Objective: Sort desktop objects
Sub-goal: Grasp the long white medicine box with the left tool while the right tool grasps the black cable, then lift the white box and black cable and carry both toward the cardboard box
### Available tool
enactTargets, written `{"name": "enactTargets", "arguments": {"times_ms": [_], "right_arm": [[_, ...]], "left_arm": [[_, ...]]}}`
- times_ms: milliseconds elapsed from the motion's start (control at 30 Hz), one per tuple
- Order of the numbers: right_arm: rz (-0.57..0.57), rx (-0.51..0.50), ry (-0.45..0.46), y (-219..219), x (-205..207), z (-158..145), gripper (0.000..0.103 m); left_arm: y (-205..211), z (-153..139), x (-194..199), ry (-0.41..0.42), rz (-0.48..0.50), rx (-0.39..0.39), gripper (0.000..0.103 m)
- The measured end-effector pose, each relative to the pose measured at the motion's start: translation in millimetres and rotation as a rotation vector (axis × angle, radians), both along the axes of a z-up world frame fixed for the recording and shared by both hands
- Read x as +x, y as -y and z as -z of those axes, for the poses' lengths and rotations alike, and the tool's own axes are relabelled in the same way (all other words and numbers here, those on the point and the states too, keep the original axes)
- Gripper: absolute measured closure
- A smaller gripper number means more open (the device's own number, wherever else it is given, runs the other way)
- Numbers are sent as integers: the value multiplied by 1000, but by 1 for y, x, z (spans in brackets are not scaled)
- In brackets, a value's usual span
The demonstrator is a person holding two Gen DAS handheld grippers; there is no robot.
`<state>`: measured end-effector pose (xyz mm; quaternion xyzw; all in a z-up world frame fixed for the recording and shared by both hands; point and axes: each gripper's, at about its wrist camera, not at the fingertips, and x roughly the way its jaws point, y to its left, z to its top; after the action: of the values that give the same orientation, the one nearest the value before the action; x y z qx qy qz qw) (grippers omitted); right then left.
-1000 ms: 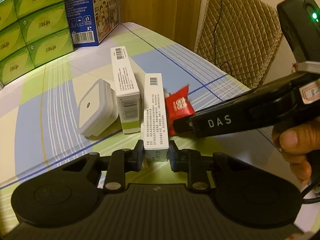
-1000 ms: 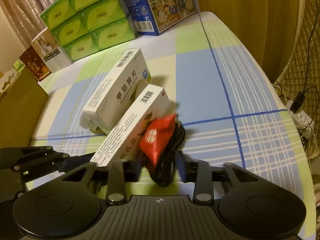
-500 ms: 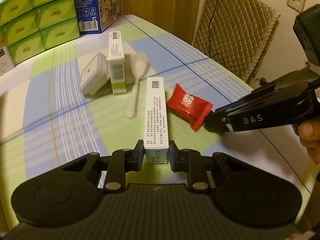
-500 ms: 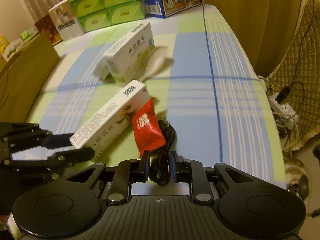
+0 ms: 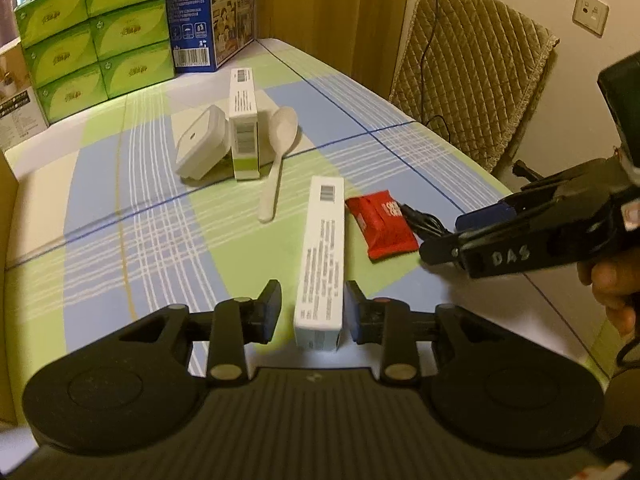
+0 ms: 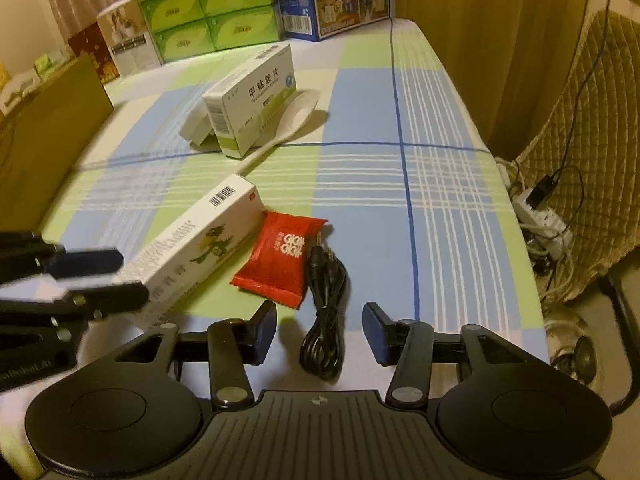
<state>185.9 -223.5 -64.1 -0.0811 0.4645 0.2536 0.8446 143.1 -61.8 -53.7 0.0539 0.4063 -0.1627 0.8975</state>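
Between the left gripper's [image 5: 313, 312] parting jaws lies the long white box [image 5: 322, 256] on the plaid tablecloth [image 5: 140, 240], unpinched. Right gripper [image 6: 319, 330] is widening too, black cable [image 6: 325, 312] loose between; beyond, red packet [image 6: 280, 258], spoon [image 6: 294, 118], green cartons [image 6: 208, 8].

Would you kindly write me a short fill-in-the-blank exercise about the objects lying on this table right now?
1. The coiled black audio cable lies between the fingers of the ____ gripper.
2. The snack packet between the cable and the long white box is ____ in colour.
3. The white spoon lies beside a carton trimmed in ____.

Missing words: right; red; green
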Motion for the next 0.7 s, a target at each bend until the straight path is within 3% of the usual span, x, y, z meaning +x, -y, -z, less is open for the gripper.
{"name": "enactTargets", "arguments": {"times_ms": [67, 200, 300, 533, 700], "right_arm": [[4, -31, 12, -2, 1, 4, 61], [-6, -47, 35, 0, 2, 5, 93], [-12, -38, 9, 5, 3, 3, 93], [-18, -24, -45, 27, -23, -2, 93], [-17, -27, -19, 42, -42, -1, 92]], "left_arm": [[2, 1, 8, -5, 8, -4, 75], [8, 7, 25, -32, 23, 4, 75], [13, 11, 29, -61, 37, 15, 82], [6, 8, -6, -109, 7, 21, 82], [-2, 9, -32, -116, -3, 27, 82]]}}
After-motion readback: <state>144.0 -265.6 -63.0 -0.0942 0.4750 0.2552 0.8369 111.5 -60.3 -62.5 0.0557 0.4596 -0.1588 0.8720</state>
